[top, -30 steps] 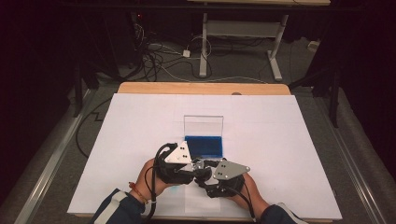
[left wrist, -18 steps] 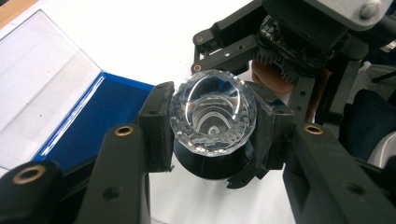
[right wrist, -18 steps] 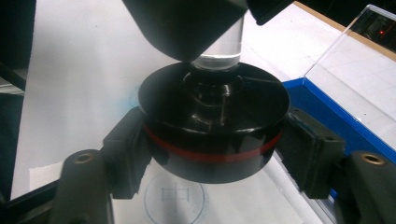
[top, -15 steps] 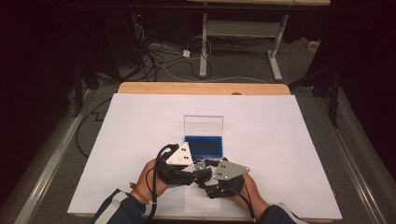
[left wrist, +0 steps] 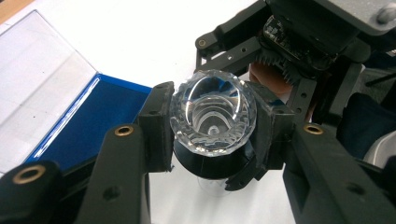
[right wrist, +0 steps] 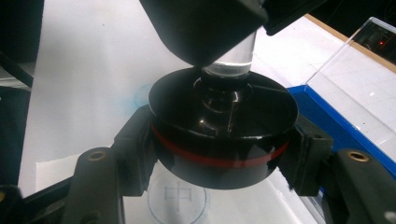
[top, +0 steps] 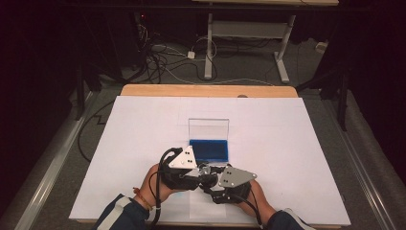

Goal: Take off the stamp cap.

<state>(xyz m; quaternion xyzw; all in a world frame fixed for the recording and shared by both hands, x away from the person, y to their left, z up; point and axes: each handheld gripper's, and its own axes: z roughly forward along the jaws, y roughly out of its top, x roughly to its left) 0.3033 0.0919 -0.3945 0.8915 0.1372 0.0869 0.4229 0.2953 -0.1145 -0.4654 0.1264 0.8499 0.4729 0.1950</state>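
My left gripper (left wrist: 212,126) is shut on a clear faceted stamp handle (left wrist: 212,112), seen from its top end. Under the handle sits a black round base (right wrist: 205,172) with a red ring. The jaws of my right gripper (right wrist: 223,140) have just been closing and now press on the sides of that base. From above, the left gripper (top: 198,173) and the right gripper (top: 210,184) meet tip to tip near the table's front edge. Just beyond them an open blue case (top: 209,149) has its clear lid (top: 208,128) standing up.
A white sheet covers the table (top: 287,143), with a wooden edge (top: 206,90) at the far side. Below the base lies a paper slip (top: 206,211) bearing a round blue stamp mark (right wrist: 177,196). Cables and a desk frame stand on the floor beyond.
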